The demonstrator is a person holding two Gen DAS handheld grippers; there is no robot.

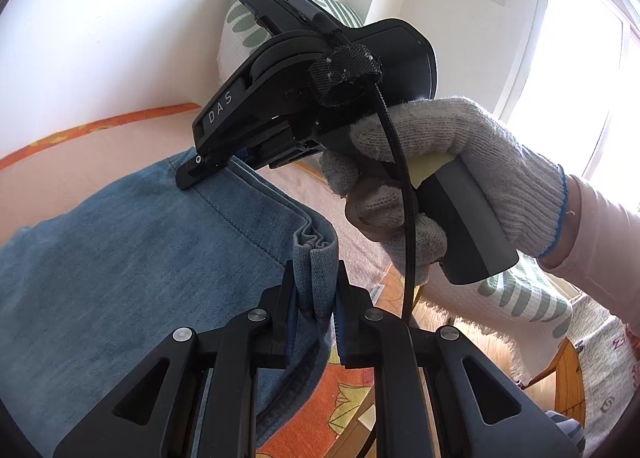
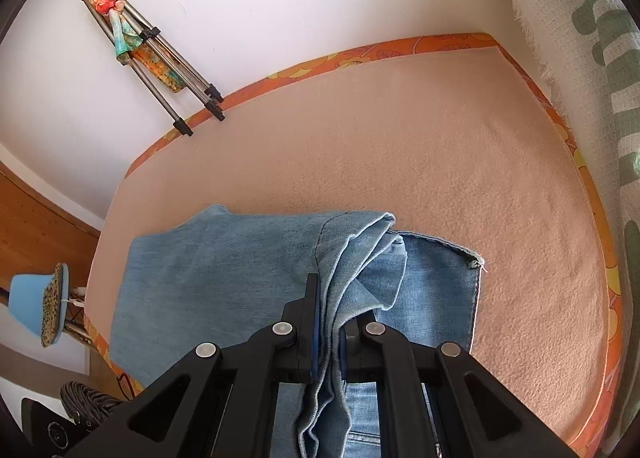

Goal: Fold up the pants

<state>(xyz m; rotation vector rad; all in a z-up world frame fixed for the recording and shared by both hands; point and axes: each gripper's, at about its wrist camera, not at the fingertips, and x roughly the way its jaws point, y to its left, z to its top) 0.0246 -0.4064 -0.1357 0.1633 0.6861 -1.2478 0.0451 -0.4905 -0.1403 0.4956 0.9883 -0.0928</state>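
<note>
Denim pants [image 2: 224, 270] bunched, pinched in both grippers' fingers [image 1: 285, 298].

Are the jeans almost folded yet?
Partly. The jeans lie on the peach blanket with one layer already over another. Left gripper and right gripper each pinch a bunched denim edge. Laying it flat and smoothing remain.

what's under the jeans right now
The jeans lie on a peach blanket with an orange patterned sheet at its edges. Whatever is directly beneath the denim is covered.
</note>
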